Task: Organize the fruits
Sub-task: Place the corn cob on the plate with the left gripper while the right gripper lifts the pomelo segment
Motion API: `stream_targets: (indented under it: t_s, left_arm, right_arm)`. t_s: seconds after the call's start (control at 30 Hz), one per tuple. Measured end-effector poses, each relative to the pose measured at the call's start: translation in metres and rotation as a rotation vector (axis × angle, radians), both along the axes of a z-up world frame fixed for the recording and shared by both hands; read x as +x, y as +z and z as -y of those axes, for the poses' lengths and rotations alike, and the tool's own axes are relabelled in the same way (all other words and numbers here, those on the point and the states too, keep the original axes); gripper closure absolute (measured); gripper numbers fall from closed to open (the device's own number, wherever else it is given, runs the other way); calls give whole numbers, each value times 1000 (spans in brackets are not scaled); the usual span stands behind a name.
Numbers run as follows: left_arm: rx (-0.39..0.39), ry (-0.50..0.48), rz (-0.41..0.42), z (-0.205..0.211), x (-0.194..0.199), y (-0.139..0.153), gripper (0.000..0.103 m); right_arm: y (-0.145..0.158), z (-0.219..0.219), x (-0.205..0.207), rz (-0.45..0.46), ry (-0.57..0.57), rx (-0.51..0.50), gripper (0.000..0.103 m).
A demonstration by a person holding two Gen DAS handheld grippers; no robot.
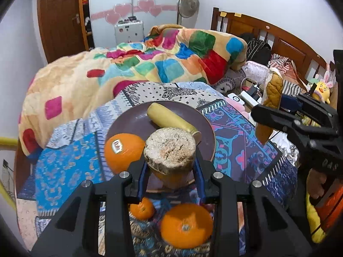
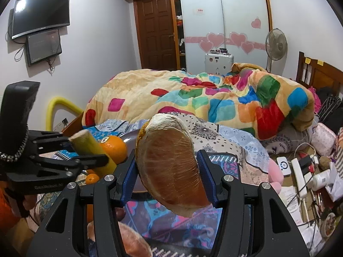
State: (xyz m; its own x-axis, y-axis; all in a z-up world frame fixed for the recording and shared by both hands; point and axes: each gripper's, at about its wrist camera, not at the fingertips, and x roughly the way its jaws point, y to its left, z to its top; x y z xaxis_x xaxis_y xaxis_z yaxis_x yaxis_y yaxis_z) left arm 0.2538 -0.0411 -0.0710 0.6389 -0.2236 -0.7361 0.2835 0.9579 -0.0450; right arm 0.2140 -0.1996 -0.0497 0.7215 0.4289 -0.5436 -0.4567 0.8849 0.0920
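Observation:
My left gripper (image 1: pixel 171 169) is shut on a peeled pomelo chunk (image 1: pixel 170 150), held just above the near rim of a brown plate (image 1: pixel 133 122). On the plate lie a banana (image 1: pixel 169 117) and a stickered orange (image 1: pixel 123 151). Two oranges, a small one (image 1: pixel 142 208) and a big one (image 1: pixel 186 224), lie on the bedspread below the gripper. My right gripper (image 2: pixel 168 173) is shut on a pomelo wedge (image 2: pixel 169 162), held in the air right of the plate (image 2: pixel 130 139). It also shows in the left wrist view (image 1: pixel 278 115). The left gripper (image 2: pixel 70 160) shows at left.
A colourful quilt (image 1: pixel 150 64) is heaped on the bed behind the plate. A wooden headboard (image 1: pixel 268 32), bags, a power strip (image 2: pixel 300 175) and cables crowd the right side. Another fruit (image 2: pixel 133 242) lies low under the right gripper.

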Motion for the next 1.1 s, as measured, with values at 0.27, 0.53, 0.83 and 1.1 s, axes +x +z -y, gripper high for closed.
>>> stream_targets:
  t_s: [0.27,0.53,0.83,1.1]
  left_arm:
    - [1,-30,-35,3,29,-12,66]
    - [18,1,-21,-3,56,-14,54]
    - [18,89,10,-24,61,-14,36]
    - [32,108,32,-41,44,-15,36]
  right_arm:
    - [-7,-9,18,1,7,-24,52]
    - [-16,-18,36,-20,12,-56,52]
    - [-9,-26,40,9,18,-70,58]
    - [-25,-34,46,-18,40,-125,58]
